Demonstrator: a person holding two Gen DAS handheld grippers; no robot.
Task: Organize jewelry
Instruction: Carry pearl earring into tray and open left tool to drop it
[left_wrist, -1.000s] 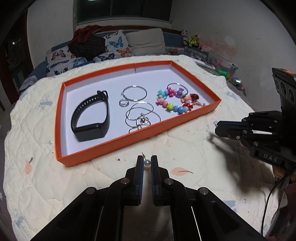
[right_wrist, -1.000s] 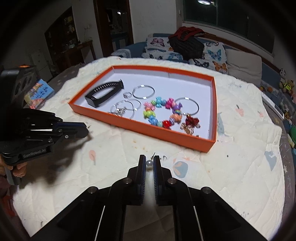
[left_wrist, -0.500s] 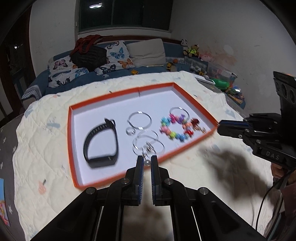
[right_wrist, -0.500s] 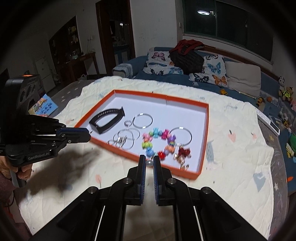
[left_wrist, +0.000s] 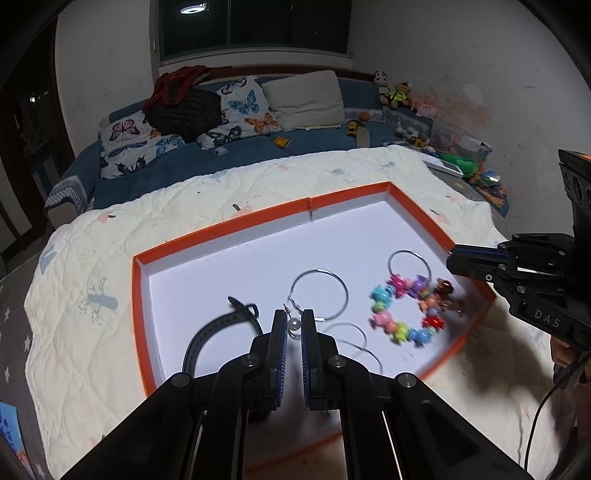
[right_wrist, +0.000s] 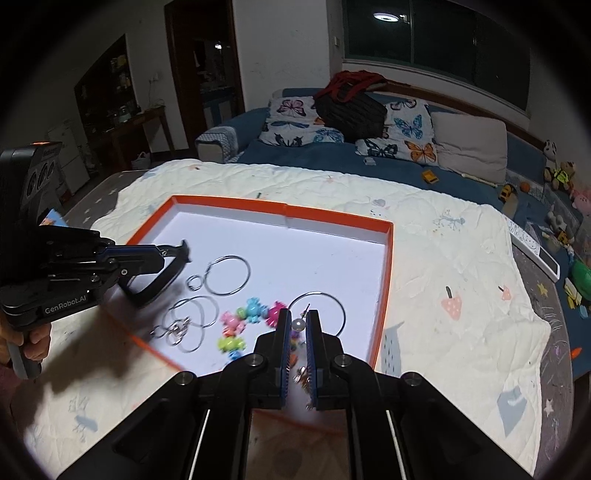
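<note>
The left gripper (left_wrist: 294, 325) was clamped on a small white pearl earring (left_wrist: 294, 324) above the orange tray (left_wrist: 229, 225); the right gripper (right_wrist: 298, 325) pinched a matching pearl stud (right_wrist: 298, 325) over the colourful bead bracelet (right_wrist: 251, 314).

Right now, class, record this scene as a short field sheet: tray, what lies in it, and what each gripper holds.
tray: orange tray, white inside, on a quilted cover
in tray: black wristband, silver hoops, coloured bead bracelet
left gripper: shut on a pearl earring, above the tray
right gripper: shut on a second pearl earring, above the tray's near right part
</note>
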